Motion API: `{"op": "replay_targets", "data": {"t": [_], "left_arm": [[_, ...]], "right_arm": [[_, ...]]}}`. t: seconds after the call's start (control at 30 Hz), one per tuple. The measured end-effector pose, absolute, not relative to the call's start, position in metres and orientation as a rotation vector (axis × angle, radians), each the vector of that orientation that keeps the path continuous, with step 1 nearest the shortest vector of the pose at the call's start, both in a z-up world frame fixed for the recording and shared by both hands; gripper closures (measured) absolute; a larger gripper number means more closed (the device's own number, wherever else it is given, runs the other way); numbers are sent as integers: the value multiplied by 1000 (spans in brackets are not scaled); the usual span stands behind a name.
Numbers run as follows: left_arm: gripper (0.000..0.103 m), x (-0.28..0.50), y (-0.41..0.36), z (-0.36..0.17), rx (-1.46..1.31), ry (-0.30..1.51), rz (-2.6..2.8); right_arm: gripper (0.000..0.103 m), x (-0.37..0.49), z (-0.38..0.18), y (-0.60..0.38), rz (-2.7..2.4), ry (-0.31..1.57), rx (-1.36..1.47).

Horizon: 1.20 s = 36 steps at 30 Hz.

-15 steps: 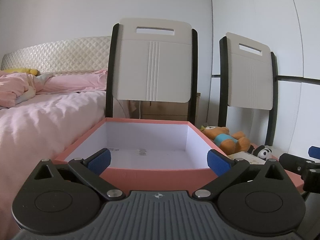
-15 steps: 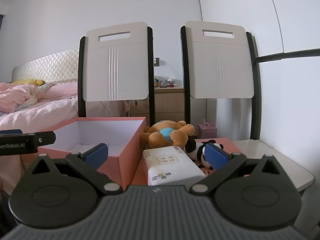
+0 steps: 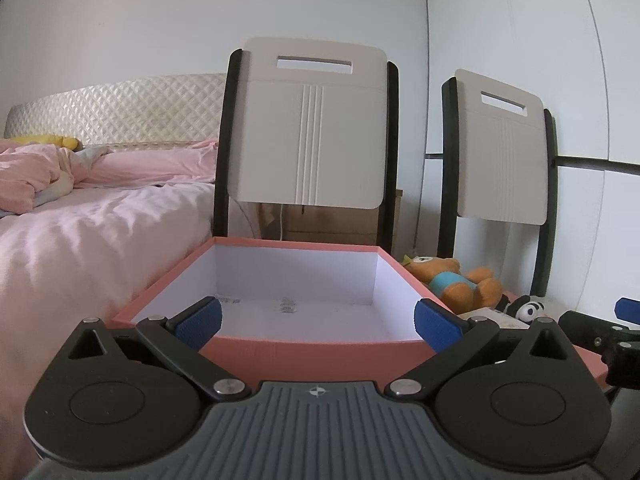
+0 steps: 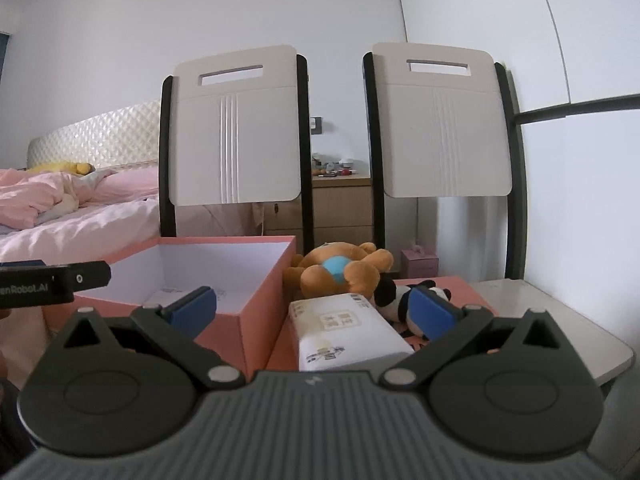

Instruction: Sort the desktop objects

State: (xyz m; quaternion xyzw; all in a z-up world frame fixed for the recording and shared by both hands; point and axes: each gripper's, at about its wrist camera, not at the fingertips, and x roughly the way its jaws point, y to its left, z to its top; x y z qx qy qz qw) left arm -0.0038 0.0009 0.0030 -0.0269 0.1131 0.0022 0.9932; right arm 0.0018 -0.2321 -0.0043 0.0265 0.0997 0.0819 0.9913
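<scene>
Right claw (image 4: 314, 312) wide, empty; white packet (image 4: 344, 330) dead ahead, long axis probably along the approach. Left claw (image 3: 318, 324) wide, facing the pink box (image 3: 312, 350).

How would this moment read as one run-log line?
left gripper: open, empty | right gripper: open, empty | pink cardboard box: no toys inside | orange plush bear: beside box
</scene>
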Motion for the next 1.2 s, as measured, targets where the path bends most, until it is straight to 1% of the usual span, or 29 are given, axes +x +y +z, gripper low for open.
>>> {"op": "replay_targets", "data": {"t": [0.7,1.2], "left_arm": [[0,-3,-4,4,-30,217,21],[0,-3,-3,2,-30,219,21]], "right_arm": [[0,-3,-5,-235,153,159,57],[0,-2,-7,-235,163,167,61]]}}
